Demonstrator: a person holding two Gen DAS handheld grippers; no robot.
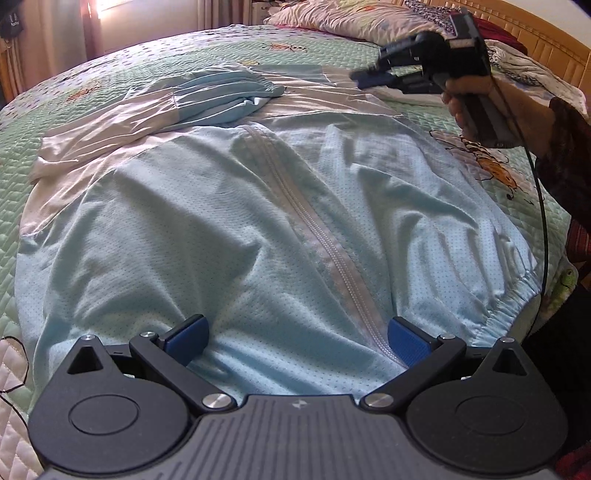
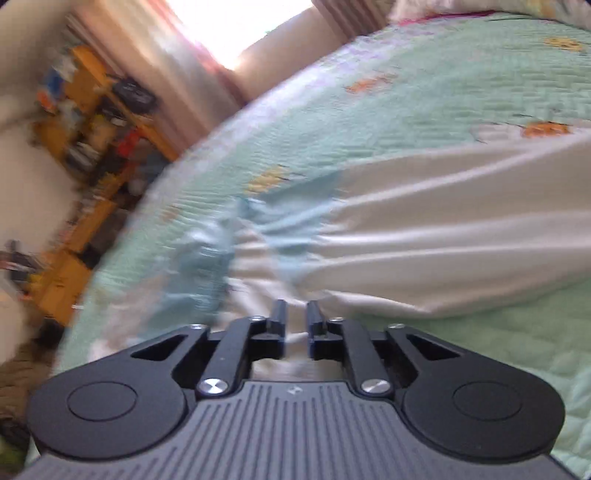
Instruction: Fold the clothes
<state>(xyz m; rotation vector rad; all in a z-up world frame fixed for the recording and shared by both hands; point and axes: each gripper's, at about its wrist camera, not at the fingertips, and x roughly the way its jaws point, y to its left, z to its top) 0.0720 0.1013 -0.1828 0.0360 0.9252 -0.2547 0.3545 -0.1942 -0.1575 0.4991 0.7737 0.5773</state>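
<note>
A light blue zip-up jacket [image 1: 229,236] with white sleeves lies spread, front up, on the bed. Its zipper [image 1: 317,229] runs down the middle. My left gripper [image 1: 297,338] hovers open just above the hem, one pad on each side of the zipper's lower end, with nothing between them. A hand holds my right gripper [image 1: 373,79] at the far right, over the jacket's white sleeve [image 1: 343,86]. In the blurred right wrist view its jaws [image 2: 296,317] stand narrow around gathered white sleeve fabric [image 2: 424,236], whose folds run into the fingertips.
The green quilted bedspread [image 1: 110,70] covers the bed. Pillows [image 1: 354,18] and a wooden headboard [image 1: 546,33] lie at the far right. A cluttered yellow shelf [image 2: 92,122] stands beyond the bed's edge by a bright window [image 2: 236,26]. A black cable [image 1: 541,192] hangs from the right hand.
</note>
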